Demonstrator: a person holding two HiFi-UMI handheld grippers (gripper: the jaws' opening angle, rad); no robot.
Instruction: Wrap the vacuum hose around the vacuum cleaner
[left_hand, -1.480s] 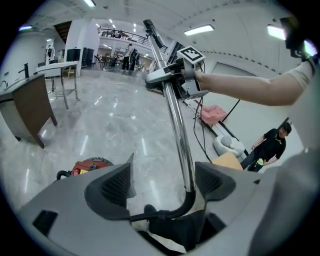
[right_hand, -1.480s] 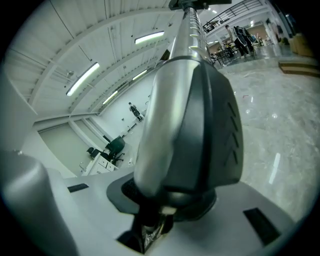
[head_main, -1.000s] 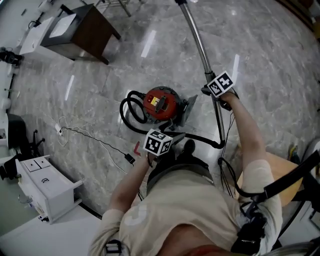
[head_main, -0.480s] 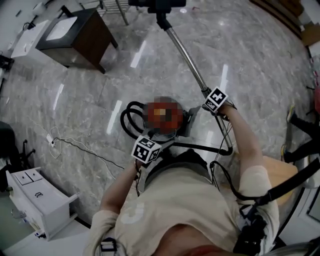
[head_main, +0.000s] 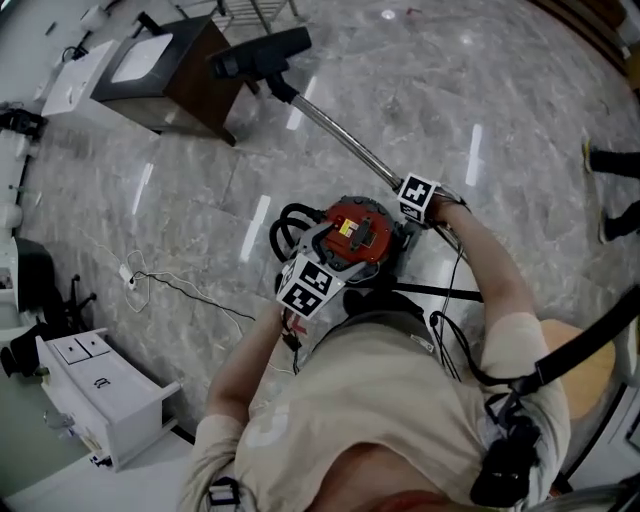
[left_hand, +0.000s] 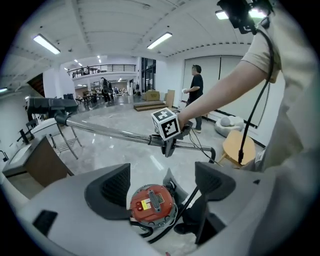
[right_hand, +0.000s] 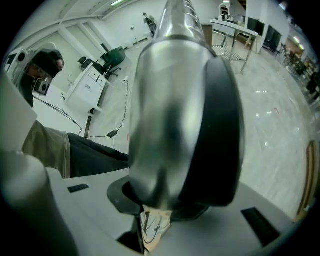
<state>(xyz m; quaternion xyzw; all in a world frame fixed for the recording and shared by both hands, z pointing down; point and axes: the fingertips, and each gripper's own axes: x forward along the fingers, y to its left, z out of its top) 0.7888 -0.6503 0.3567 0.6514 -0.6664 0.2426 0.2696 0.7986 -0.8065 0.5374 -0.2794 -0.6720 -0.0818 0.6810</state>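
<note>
Right gripper (head_main: 406, 201) is clamped on the metal tube (head_main: 335, 135), and the tube fills almost its whole view, so I see little past it there. Left gripper (left_hand: 161, 187) has its jaws wide apart with nothing between them, hanging over the red vacuum cleaner (head_main: 352, 232), which sits on the floor right in front of my legs. The black hose (head_main: 290, 225) lies in loops against the canister's left side, and another stretch (head_main: 440, 292) runs across between the canister and me. Around it: dark cabinet (head_main: 175, 65) top left with the floor head (head_main: 262, 52) just beside it, white drawer unit (head_main: 100, 385) bottom left, thin cable (head_main: 190, 295) on the floor between, wooden stool (left_hand: 240, 147) at my right, and a person (left_hand: 196, 92) standing well back. Versus a second ago, the tube has swung from pointing up out of the head view to slanting upper left, bringing the floor head into view, and the left gripper has come up from beside my leg to over the canister. There's a yellow label (head_main: 347, 228) on the canister top, too small to read; no brand legible.
</note>
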